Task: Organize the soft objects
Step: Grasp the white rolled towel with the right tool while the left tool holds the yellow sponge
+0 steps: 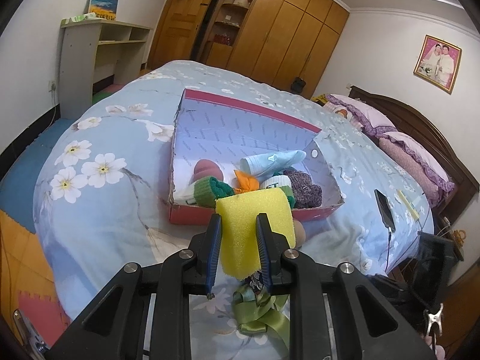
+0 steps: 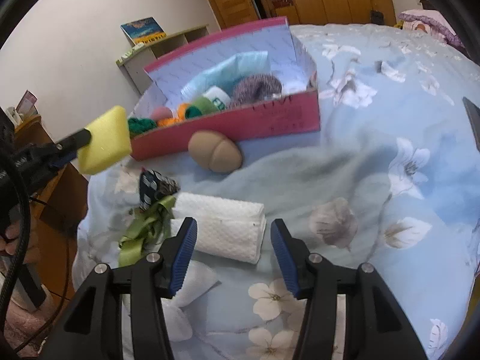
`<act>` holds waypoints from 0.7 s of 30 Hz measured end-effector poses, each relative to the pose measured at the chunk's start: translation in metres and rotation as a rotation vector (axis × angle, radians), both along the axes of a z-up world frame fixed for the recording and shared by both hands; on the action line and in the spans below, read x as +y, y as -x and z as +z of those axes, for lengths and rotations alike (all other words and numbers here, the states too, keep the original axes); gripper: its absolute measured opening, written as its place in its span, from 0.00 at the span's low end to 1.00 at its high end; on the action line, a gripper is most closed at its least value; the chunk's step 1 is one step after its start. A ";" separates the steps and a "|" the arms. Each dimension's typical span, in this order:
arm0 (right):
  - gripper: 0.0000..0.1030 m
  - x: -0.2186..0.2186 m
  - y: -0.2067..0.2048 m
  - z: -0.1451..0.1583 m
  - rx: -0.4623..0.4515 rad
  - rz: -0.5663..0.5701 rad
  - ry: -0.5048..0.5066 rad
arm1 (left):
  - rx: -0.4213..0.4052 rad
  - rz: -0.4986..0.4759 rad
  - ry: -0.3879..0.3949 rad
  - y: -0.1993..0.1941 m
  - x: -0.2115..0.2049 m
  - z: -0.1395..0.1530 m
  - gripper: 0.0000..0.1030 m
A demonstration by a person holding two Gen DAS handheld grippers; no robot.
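Observation:
My left gripper (image 1: pixel 239 219) is shut on a yellow sponge (image 1: pixel 255 231), held above the bed just in front of the pink shoebox (image 1: pixel 192 214). The right wrist view shows the same sponge (image 2: pixel 105 141) at the box's left end. The pink shoebox (image 2: pixel 270 123) holds rolled socks, an orange cloth and a light blue cloth. A tan sponge (image 2: pixel 216 156) lies against the box's front wall. My right gripper (image 2: pixel 234 229) stands open over a folded white towel (image 2: pixel 225 231). A green ribbon bow (image 2: pixel 144 231) and a dark patterned cloth (image 2: pixel 154 187) lie left of the towel.
The bed carries a light blue floral quilt (image 2: pixel 375 156). A phone on a cable (image 1: pixel 384 207) lies on the quilt's right side, with pillows (image 1: pixel 405 156) and a headboard beyond. A desk shelf (image 1: pixel 102 45) and wooden wardrobes (image 1: pixel 285 24) stand behind the bed.

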State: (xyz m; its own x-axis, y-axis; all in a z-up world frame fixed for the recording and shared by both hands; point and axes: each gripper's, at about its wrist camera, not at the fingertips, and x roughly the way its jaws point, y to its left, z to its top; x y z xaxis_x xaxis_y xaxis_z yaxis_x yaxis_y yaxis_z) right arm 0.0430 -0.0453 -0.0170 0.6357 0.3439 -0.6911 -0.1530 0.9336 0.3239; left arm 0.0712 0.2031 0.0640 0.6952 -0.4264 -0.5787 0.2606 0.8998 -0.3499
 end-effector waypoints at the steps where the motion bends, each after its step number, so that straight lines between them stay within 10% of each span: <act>1: 0.53 0.000 -0.002 -0.004 0.010 0.000 0.006 | 0.000 0.001 0.001 0.000 0.000 0.000 0.23; 12: 0.53 0.012 -0.015 -0.020 0.050 0.039 -0.063 | 0.010 -0.008 -0.003 -0.001 -0.004 -0.005 0.23; 21: 0.19 0.014 -0.005 -0.008 -0.021 0.050 -0.067 | 0.005 -0.001 0.002 0.000 -0.002 -0.003 0.23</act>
State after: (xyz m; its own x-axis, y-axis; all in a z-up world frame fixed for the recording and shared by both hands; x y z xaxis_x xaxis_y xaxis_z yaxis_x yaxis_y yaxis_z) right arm 0.0478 -0.0312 -0.0253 0.6309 0.4209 -0.6518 -0.2067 0.9009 0.3817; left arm 0.0717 0.2012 0.0611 0.6920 -0.4285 -0.5810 0.2601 0.8987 -0.3531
